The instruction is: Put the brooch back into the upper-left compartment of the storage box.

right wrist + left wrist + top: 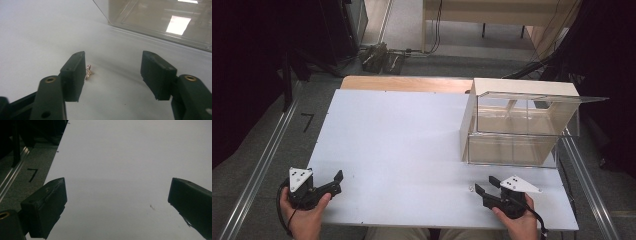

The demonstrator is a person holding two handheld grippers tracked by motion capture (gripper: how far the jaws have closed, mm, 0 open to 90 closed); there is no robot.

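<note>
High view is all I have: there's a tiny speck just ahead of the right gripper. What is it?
Observer: The right gripper view shows a small gold, sparkly trinket lying on the white table.
Operator: Is it between the jaws?
Observer: Just inside them. It sits against the inner face of the jaw at the left of that view, partly hidden behind it. The right gripper is open and its other jaw is well clear of the trinket.
Operator: Anything under the left one?
Observer: The left gripper is open wide over bare table, with only a tiny dark fleck between its jaws.
</note>
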